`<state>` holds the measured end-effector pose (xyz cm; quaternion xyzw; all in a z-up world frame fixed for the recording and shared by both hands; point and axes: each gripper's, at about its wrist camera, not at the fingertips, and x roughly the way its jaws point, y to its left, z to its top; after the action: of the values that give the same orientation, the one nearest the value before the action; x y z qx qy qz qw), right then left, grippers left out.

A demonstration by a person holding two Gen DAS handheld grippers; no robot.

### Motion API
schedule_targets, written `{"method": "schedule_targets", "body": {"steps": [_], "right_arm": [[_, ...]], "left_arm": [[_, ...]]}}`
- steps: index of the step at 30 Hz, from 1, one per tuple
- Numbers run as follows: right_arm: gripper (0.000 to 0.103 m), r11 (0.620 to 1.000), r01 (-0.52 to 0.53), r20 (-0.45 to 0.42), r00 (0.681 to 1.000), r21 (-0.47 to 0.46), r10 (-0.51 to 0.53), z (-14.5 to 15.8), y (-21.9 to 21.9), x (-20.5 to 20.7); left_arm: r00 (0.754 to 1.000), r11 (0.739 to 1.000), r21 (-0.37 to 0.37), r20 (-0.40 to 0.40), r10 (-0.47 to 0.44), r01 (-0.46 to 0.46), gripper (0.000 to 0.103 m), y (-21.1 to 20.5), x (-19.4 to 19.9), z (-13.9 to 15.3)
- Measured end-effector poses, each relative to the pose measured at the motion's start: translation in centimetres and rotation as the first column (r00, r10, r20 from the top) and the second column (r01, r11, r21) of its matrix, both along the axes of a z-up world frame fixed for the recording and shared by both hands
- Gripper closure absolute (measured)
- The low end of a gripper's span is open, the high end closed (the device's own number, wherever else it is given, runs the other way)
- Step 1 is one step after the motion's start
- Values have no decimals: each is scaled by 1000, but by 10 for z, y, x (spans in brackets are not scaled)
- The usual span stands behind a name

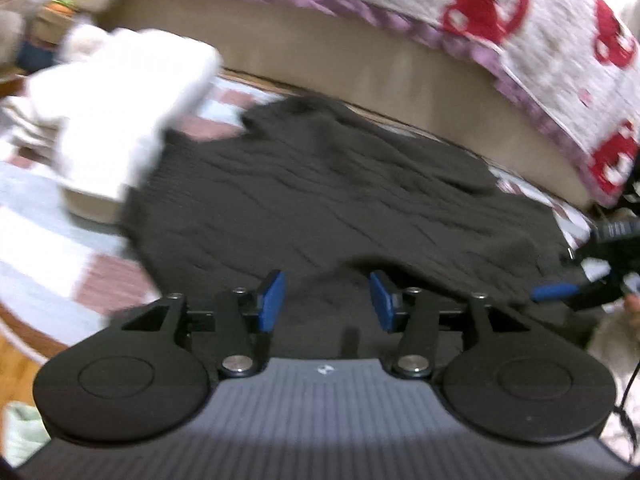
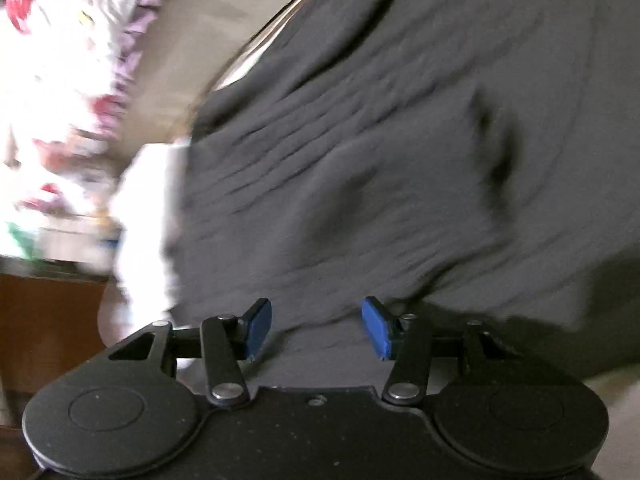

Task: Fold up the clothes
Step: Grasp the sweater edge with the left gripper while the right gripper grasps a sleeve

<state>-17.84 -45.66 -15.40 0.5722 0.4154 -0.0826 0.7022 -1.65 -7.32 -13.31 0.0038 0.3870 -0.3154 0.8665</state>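
A striped bed (image 1: pixel 48 208) carries one dark knit sweater (image 1: pixel 320 200), spread flat, with one white garment (image 1: pixel 120 120) at ten o'clock. Left gripper (image 1: pixel 326 300) hovers low over the sweater's near hem, fingers wide apart, empty. Right gripper (image 2: pixel 316 328) likewise gapes, holding nothing.

I see the sweater (image 1: pixel 320 200) spread on the rug (image 1: pixel 48 216) ahead of my left gripper (image 1: pixel 326 300) — folded clothes (image 1: pixel 120 120) at its left, quilt (image 1: pixel 520 40) behind.

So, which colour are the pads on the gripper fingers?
Blue pads on black fingers, on both grippers; the left wrist view shows them most sharply.
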Motion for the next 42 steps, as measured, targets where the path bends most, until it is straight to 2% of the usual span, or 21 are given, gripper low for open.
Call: {"method": "schedule_targets", "body": {"steps": [2,3,7,10,11,13,14,18,22,25,27,29,30,31,33,34,36,38,41,42], "right_arm": [[47,993,16,24,1000,120,-19,-12,1,-3],[46,989,39,9,999,140,-41,-17,3,-3],[47,981,187,-25,982,44,-186,-29,11,7],[47,963,265,25,964,-42,-264,-30,13,16],[48,958,270,55,963,-94,-266,-28,14,18],[82,942,251,104,967,-220,-234,-19,16,24],[89,931,238,130,969,-278,-208,-12,13,25],[90,880,260,268,950,-398,-159,28,6,21],[90,820,228,321,945,-526,-57,71,-6,40],[90,787,148,301,952,-599,50,93,-18,61],[89,775,69,260,958,-629,125,95,-25,91],[83,772,-6,219,957,-636,188,89,-39,115],[77,768,-37,199,957,-639,212,82,-46,124],[74,753,-55,179,958,-655,226,74,-53,132],[73,697,-46,131,971,-715,199,60,-61,132],[70,696,-33,114,980,-717,163,54,-67,127],[62,778,7,109,991,-628,79,40,-84,116],[61,848,48,102,995,-528,7,28,-100,107],[48,889,68,98,995,-453,-26,16,-110,108],[47,897,63,88,996,-437,-27,9,-109,112]], "left_arm": [[999,999,23,-6,-32,32,55,-10,-4,-7],[999,998,34,-10,-48,49,55,-15,-6,-11],[993,990,80,-25,-112,114,54,-35,-13,-25],[988,982,113,-35,-149,152,54,-48,-18,-35],[992,985,123,-25,-120,122,54,-46,-17,-35],[998,988,144,-3,-62,61,54,-43,-15,-35],[999,988,150,7,-37,36,54,-41,-14,-35],[1000,994,109,-7,-19,19,54,-32,-10,-29],[999,990,135,2,-34,33,54,-30,-12,-28],[1000,989,142,-18,-23,26,54,-28,-11,-33],[999,989,147,-39,-2,7,54,-27,-7,-37],[998,988,151,-52,21,-13,54,-25,-4,-39],[998,988,151,-53,30,-22,54,-23,-2,-40],[998,988,152,-51,39,-31,54,-22,-2,-40],[998,988,148,-47,49,-42,54,-18,-1,-39],[998,989,142,-45,53,-46,54,-15,-1,-39],[997,990,131,-42,60,-54,54,-11,-1,-40],[997,992,109,-40,63,-58,54,-9,-1,-40],[999,997,68,-27,40,-38,54,-13,-2,-36],[1000,999,51,-19,20,-19,54,-16,-3,-33]]}}
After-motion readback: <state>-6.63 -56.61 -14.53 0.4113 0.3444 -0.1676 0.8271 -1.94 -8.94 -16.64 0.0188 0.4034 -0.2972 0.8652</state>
